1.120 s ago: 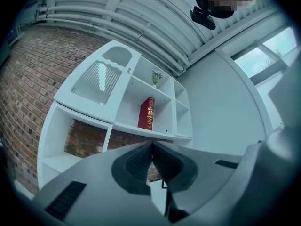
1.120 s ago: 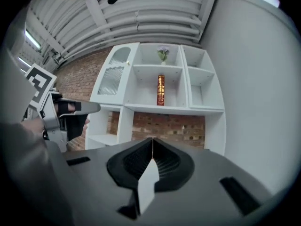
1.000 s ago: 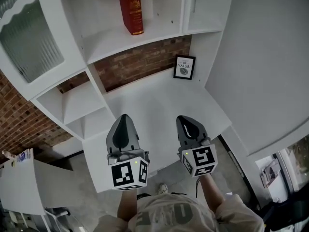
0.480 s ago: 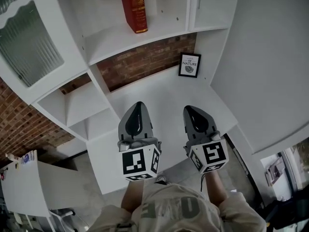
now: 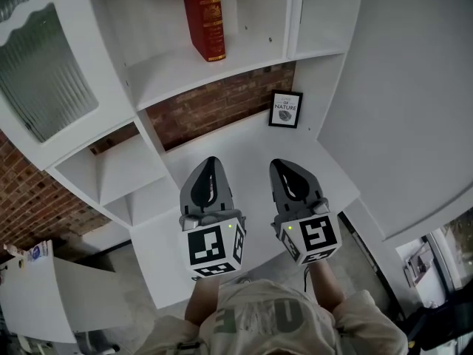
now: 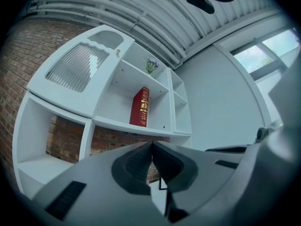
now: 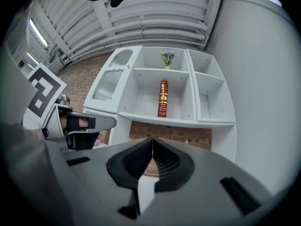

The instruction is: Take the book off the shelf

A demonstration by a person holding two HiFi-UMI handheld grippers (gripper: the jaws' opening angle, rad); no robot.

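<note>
While the left hand-held gripper [image 5: 212, 161] and the right hand-held gripper [image 5: 284, 164] are held side by side above the white surface [image 5: 244, 143], each with its jaws pressed together on nothing, the red book [image 5: 203, 17] is seen upright on the shelf [image 5: 185, 69].

Behind the surface a brick wall [image 5: 214, 102] is exposed, and a small framed picture [image 5: 284, 109] is stood at its right end. A ribbed-glass door [image 5: 44, 65] is fitted at the unit's left, a small plant [image 7: 166, 56] is set in the compartment above the book, and a ribbed ceiling [image 7: 155, 18] is seen overhead.
</note>
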